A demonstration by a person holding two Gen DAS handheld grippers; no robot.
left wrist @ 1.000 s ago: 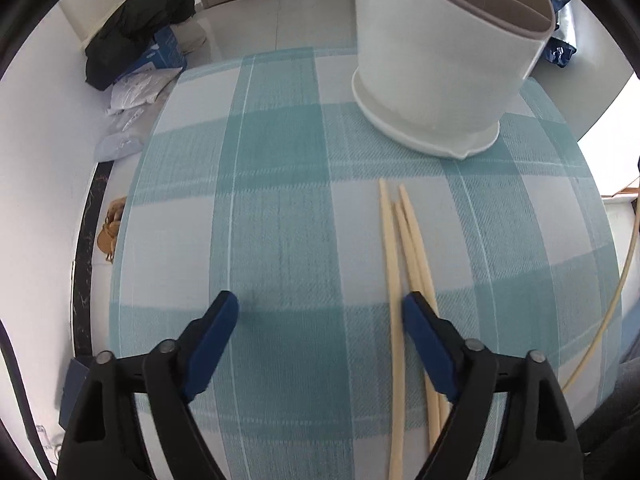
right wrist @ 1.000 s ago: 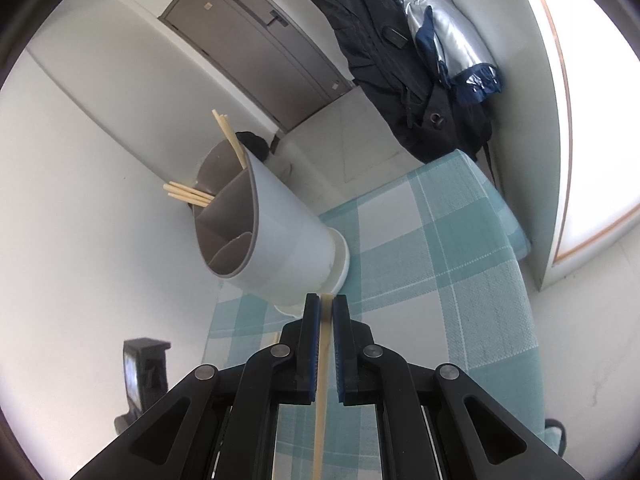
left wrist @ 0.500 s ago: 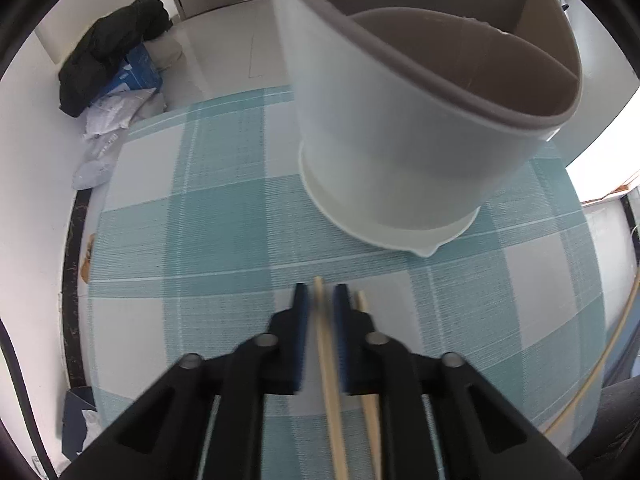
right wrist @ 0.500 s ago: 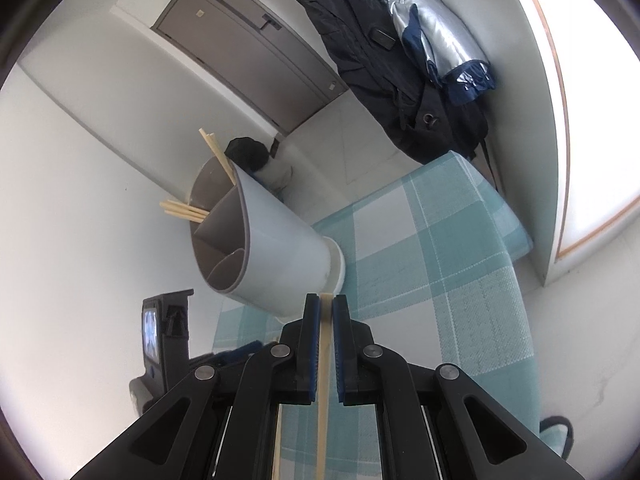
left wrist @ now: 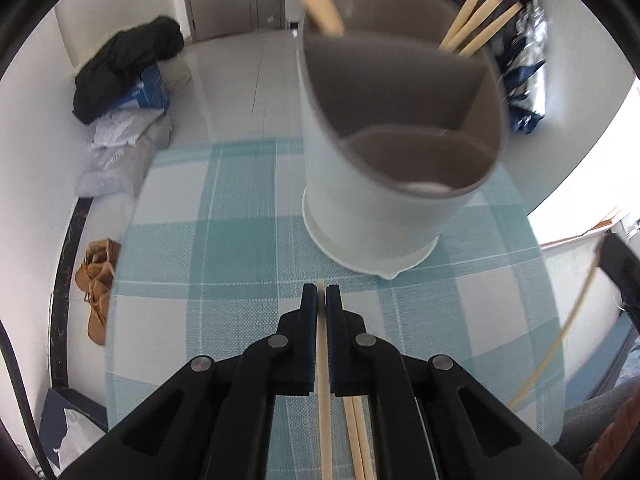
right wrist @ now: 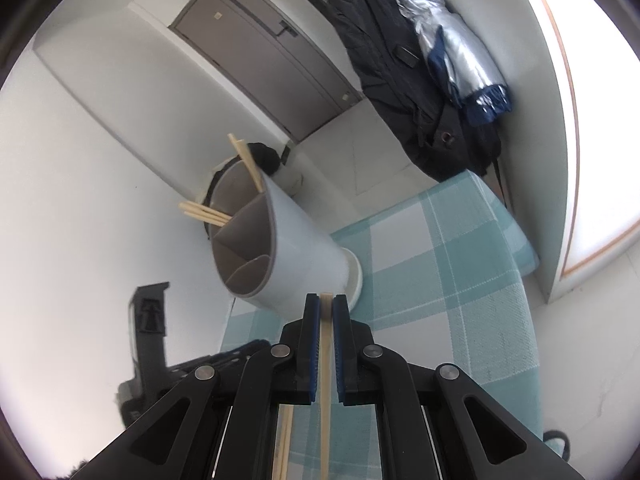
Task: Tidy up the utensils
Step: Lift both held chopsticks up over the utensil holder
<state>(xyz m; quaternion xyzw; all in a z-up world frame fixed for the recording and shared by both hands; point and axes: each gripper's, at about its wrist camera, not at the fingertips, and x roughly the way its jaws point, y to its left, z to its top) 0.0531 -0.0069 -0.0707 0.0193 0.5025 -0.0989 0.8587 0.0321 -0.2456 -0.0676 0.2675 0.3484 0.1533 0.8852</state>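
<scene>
Two hand-held grippers, ea. clamping one chopstick

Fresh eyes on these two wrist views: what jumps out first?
The tall white utensil holder with grey compartments dominates the left wrist view, standing on the teal checked cloth with chopsticks already poking from its far sections. Next, each pair of tongs is shut on one chopstick: the left tongs just closed on theirs, the right tongs clamp another. Two loose chopsticks lie beside the left one.
</scene>
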